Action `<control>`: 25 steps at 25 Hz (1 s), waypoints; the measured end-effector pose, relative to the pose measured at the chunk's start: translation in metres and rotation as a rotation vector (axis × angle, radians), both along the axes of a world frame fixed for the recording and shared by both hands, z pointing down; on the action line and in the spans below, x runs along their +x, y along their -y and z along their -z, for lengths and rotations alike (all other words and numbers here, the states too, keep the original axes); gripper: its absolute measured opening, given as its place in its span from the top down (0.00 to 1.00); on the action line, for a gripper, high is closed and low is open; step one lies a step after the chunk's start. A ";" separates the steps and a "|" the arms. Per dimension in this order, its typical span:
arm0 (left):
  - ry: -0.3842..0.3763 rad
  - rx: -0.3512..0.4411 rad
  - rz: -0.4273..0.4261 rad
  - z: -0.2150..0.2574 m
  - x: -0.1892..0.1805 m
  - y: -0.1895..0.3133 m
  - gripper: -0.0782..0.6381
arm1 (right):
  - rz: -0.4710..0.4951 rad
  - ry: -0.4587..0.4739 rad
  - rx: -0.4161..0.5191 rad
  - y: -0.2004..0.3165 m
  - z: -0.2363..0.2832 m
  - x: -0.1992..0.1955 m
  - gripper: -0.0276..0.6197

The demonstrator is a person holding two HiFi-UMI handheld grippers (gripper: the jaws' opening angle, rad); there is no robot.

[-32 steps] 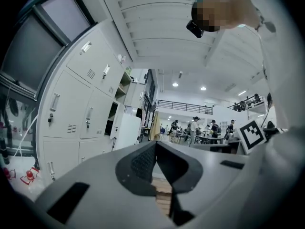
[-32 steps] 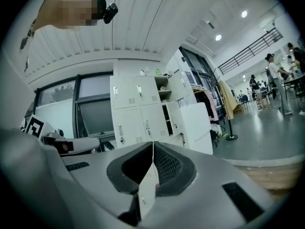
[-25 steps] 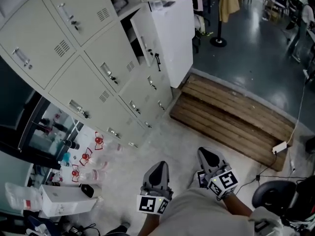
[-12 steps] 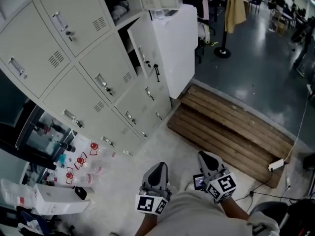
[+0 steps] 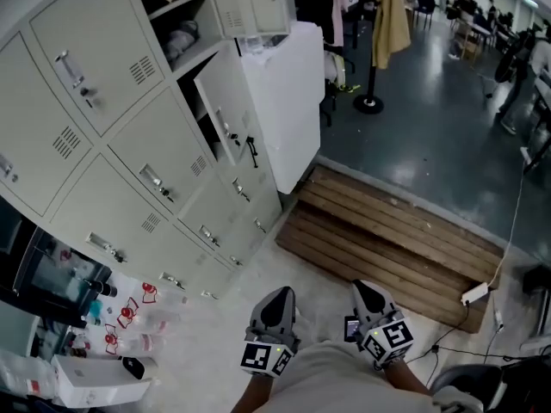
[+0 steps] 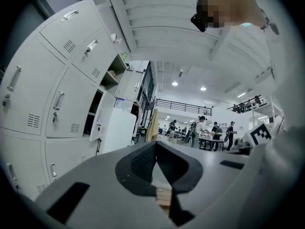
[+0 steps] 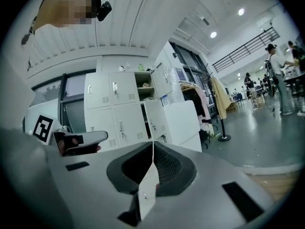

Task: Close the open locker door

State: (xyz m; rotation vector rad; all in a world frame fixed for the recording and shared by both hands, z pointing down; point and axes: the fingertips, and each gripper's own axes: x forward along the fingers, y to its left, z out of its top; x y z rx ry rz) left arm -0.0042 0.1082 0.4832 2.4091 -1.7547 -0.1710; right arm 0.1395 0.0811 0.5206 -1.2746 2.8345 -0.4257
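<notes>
A bank of pale grey lockers (image 5: 129,144) fills the left of the head view. One mid-row locker door (image 5: 225,114) stands open, swung out toward a white cabinet (image 5: 288,101); it also shows as the open door (image 7: 153,118) in the right gripper view and the open door (image 6: 98,120) in the left gripper view. A second door (image 5: 250,3) hangs open in the top row. My left gripper (image 5: 277,292) and right gripper (image 5: 366,287) sit low in front of me, well short of the lockers. Both are shut and hold nothing: left gripper (image 6: 156,143), right gripper (image 7: 152,143).
A wooden pallet (image 5: 387,239) lies on the floor ahead, right of the lockers. A power strip (image 5: 473,295) with cables lies at its right end. Bottles (image 5: 129,317) and a white box (image 5: 95,381) sit at lower left. A coat stand (image 5: 379,24) stands behind; people are in the far hall.
The view has swung: the lockers and the open door sit further left and lower in the head view, and more of the top row shows. Both grippers stay shut, low in the frame.
</notes>
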 end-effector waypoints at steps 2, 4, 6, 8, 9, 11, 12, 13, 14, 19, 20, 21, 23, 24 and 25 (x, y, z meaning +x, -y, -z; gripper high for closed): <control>0.003 0.005 -0.036 0.001 0.002 0.022 0.88 | -0.027 0.000 -0.007 0.016 -0.001 0.000 0.91; 0.008 0.014 -0.062 0.003 0.002 0.044 0.88 | -0.044 -0.003 -0.015 0.034 -0.002 -0.003 0.91; 0.011 0.027 -0.075 0.007 -0.004 0.065 0.88 | -0.045 -0.011 -0.015 0.054 0.000 -0.012 0.91; 0.012 0.038 -0.080 0.011 -0.014 0.086 0.88 | -0.039 -0.019 -0.001 0.075 0.004 -0.024 0.91; 0.012 0.039 -0.081 0.013 -0.022 0.096 0.88 | -0.039 -0.021 0.007 0.086 0.006 -0.032 0.91; 0.011 0.038 -0.081 0.015 -0.038 0.116 0.88 | -0.045 -0.019 0.014 0.106 0.010 -0.047 0.91; 0.011 0.037 -0.081 0.015 -0.047 0.125 0.88 | -0.049 -0.018 0.013 0.116 0.010 -0.055 0.91; 0.009 0.037 -0.080 0.015 -0.056 0.134 0.88 | -0.051 -0.018 0.009 0.125 0.010 -0.062 0.91; 0.005 0.037 -0.078 0.015 -0.065 0.142 0.88 | -0.051 -0.020 0.005 0.133 0.009 -0.071 0.91; 0.007 0.055 -0.069 0.020 -0.109 0.185 0.88 | -0.035 -0.020 0.015 0.173 0.009 -0.117 0.91; 0.012 0.061 -0.074 0.021 -0.115 0.192 0.88 | -0.037 -0.014 0.018 0.180 0.010 -0.125 0.91; 0.018 0.066 -0.078 0.023 -0.121 0.197 0.88 | -0.038 -0.009 0.018 0.185 0.010 -0.132 0.91; 0.024 0.073 -0.079 0.026 -0.131 0.207 0.88 | -0.036 -0.003 0.014 0.196 0.008 -0.146 0.91; 0.025 0.073 -0.076 0.027 -0.135 0.211 0.88 | -0.031 -0.002 0.010 0.200 0.007 -0.153 0.91; 0.025 0.071 -0.072 0.028 -0.140 0.215 0.88 | -0.026 -0.002 0.008 0.204 0.007 -0.159 0.91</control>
